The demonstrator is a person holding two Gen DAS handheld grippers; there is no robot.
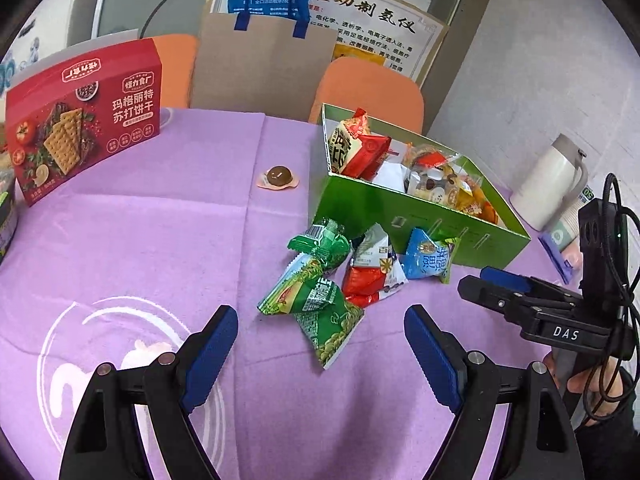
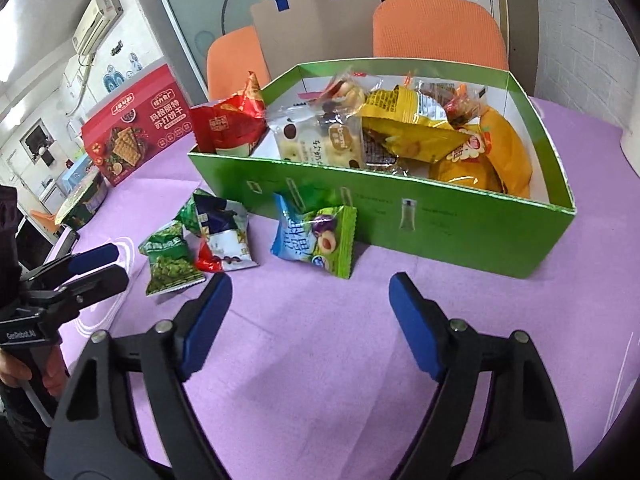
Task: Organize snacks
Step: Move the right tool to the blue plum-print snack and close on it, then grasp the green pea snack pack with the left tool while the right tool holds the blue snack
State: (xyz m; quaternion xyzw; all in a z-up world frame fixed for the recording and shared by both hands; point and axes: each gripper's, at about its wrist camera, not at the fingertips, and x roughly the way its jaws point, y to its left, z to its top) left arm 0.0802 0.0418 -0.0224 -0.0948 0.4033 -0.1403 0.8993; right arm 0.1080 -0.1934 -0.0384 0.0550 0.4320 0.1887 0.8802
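The left tongs [image 1: 320, 344] hang over the purple tabletop [image 1: 140, 240] with their blue pads well apart and nothing between them; just ahead of them lies a loose cluster of snacks: two green pea packets [image 1: 316, 300], a red-and-white packet [image 1: 372, 276] and a blue plum packet [image 1: 430, 258]; the plum packet touches the near wall of the green box [image 1: 400, 216], which stands toward the far right part of the tabletop; the box holds a heap of wrapped snacks, among them a red packet [image 1: 360, 144] leaning on its far left corner and yellow packets [image 2: 416, 124] toward its right end; a small brown jelly cup [image 1: 278, 178] sits alone on the cloth, left of the box and apart from it; a red cracker box [image 1: 88, 116] stands upright near the far left edge; the right tongs [image 2: 310, 312] are likewise spread wide and empty, low over bare cloth in front of the green box, with the plum packet just beyond their tips; a white flask [image 1: 552, 180] stands near the right edge.
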